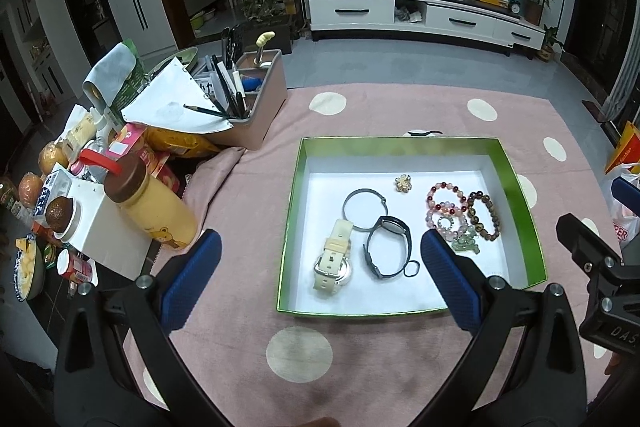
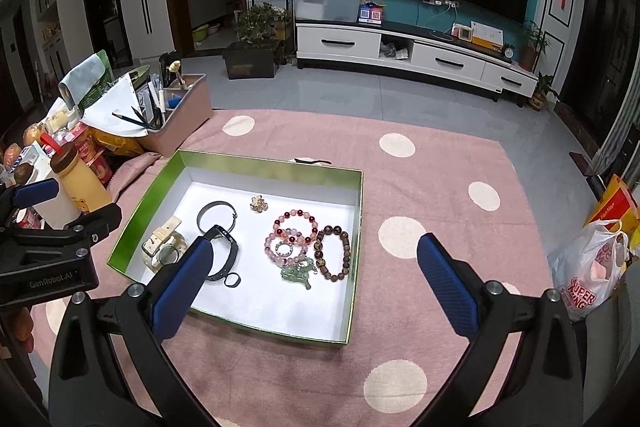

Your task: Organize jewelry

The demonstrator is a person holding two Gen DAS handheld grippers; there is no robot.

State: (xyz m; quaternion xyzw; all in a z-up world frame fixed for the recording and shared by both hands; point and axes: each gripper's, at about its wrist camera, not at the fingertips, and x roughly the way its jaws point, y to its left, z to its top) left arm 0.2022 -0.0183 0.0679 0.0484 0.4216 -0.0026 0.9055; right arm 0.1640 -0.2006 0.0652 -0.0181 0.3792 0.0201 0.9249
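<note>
A green box lid (image 1: 524, 211) (image 2: 144, 203) with a white floor lies on the pink dotted cloth. Inside lie a cream watch (image 1: 334, 259) (image 2: 162, 243), a dark bangle (image 1: 362, 205) (image 2: 216, 215), a black watch (image 1: 390, 247) (image 2: 226, 255), a gold brooch (image 1: 403, 183) (image 2: 259, 203), pink bead bracelets (image 1: 444, 203) (image 2: 290, 233), a brown bead bracelet (image 1: 486, 215) (image 2: 334, 253) and a green pendant (image 1: 464, 241) (image 2: 298, 273). My left gripper (image 1: 318, 263) hovers open above the box's near side, holding nothing. My right gripper (image 2: 314, 267) is open over the box's right part, also empty.
A pink organiser (image 1: 256, 95) (image 2: 180, 111) with pens stands behind the box on the left. Bottles, snack packs and fruit (image 1: 120, 195) crowd the left edge. A small black clip (image 1: 424, 133) (image 2: 312, 161) lies on the cloth behind the box. Bags (image 2: 592, 267) sit at the right.
</note>
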